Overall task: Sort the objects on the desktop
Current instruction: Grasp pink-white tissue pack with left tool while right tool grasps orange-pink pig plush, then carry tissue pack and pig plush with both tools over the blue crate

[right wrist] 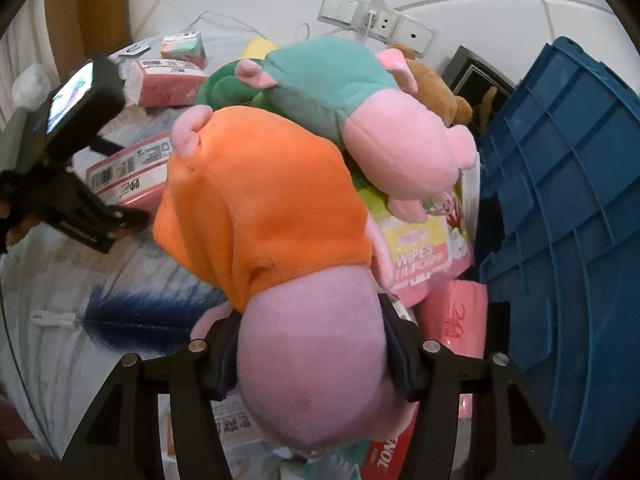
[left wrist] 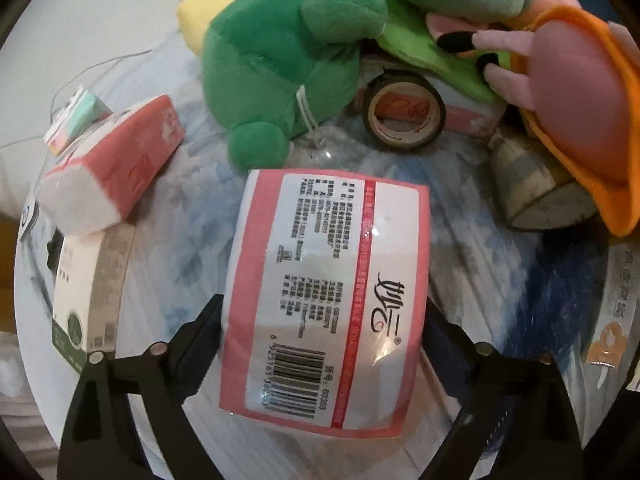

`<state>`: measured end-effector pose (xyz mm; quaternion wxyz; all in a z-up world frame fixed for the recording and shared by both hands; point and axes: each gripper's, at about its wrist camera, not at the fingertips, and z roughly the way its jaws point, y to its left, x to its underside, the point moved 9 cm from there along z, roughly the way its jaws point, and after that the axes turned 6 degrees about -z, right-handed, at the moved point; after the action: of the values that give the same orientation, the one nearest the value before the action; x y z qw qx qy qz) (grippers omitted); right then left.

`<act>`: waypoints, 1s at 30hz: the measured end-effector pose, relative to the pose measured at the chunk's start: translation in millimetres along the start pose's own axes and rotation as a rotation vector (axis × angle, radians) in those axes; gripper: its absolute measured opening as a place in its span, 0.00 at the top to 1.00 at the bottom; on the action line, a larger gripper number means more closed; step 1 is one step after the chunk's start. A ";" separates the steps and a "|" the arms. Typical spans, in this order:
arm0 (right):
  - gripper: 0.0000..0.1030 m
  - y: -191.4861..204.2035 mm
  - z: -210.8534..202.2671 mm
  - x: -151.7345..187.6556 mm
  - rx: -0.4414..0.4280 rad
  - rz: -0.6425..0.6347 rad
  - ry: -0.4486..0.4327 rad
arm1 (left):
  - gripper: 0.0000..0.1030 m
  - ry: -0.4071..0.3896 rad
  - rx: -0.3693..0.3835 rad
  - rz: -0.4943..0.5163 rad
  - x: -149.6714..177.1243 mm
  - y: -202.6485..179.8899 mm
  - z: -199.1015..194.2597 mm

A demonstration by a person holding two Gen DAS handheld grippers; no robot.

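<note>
A: Left wrist view: the left gripper (left wrist: pixel 324 320) straddles the pink tissue pack (left wrist: pixel 326 300) at lower centre; whether its pads press, the speaker cannot tell.

B: Right wrist view: the right gripper (right wrist: pixel 310 354) squeezes the pink head of the orange-dressed pig plush (right wrist: pixel 276 216), probably to pull it off the heap toward the blue crate (right wrist: pixel 560 208) at right.

A: Everything lies on a pale blue-streaked cloth (left wrist: pixel 500 280); white tiled wall with sockets (right wrist: pixel 376 20) at the top.

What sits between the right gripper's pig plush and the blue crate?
Nothing visible blocks it. The right gripper is shut on the orange-dressed pig plush; the blue crate stands directly to its right. Wipes pack lies lower, between them.
</note>
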<state>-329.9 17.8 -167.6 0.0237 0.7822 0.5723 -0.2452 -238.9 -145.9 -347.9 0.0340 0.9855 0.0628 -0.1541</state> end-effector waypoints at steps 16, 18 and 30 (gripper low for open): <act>0.45 11.7 -47.7 9.7 -0.043 -0.008 -0.052 | 0.14 -0.279 0.010 -0.128 8.2 14.7 -123.6; 0.45 13.3 -59.6 9.9 -0.042 -0.008 -0.061 | 0.14 -0.316 0.020 -0.134 4.8 21.4 -138.1; 0.45 -2.6 -167.1 16.3 -0.045 0.019 -0.155 | 0.14 -0.487 0.060 -0.122 -17.5 -14.7 -224.6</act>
<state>-269.0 86.2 -26.8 0.0876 0.7656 0.5666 -0.2918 -190.1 -114.0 -129.8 0.0094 0.9143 0.1075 -0.3904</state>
